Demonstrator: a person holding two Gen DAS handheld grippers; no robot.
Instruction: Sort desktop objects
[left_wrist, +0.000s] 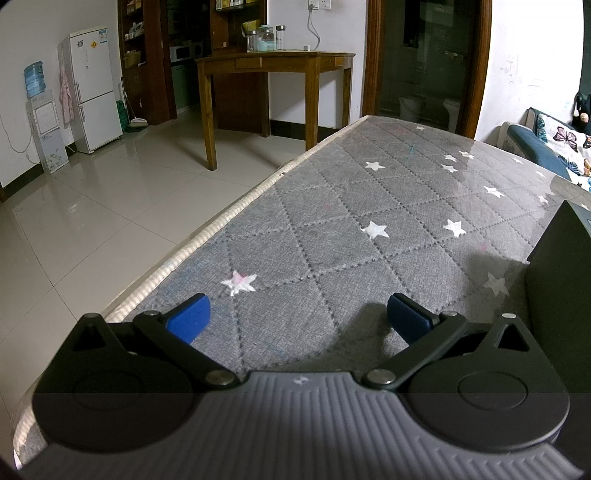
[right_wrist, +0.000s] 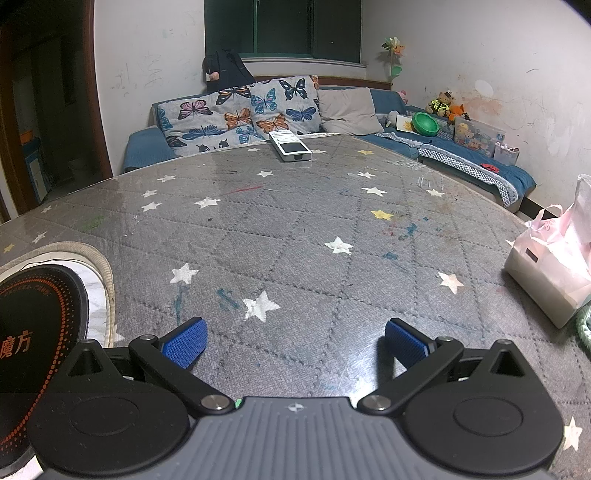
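Left gripper (left_wrist: 298, 315): jaws spread wide, nothing between them, low over the tabletop (left_wrist: 332, 229) near its left edge. Only bare starred cloth ahead; a dark box (left_wrist: 557, 295) at the right margin of that view, close beside the right finger.

Right gripper (right_wrist: 296, 343): jaws likewise spread and empty, above the near part of the tabletop. To its left, a black box (right_wrist: 37, 332) with orange print, on a white mat (right_wrist: 94, 273) at the near left edge. Straight ahead, well apart, a white remote (right_wrist: 290, 146) by the far edge. At the right edge, a pink bag (right_wrist: 554, 258), with a green cord (right_wrist: 583, 328) just beside it.

Nothing grasped yet; sorting judged barely begun. Best approached by picking one target first, probably the remote: aimed straight down its long axis, kept low, jaws left wide until both fingers bracket its narrow sides, then closed squarely to avoid skidding on the glossy cover.
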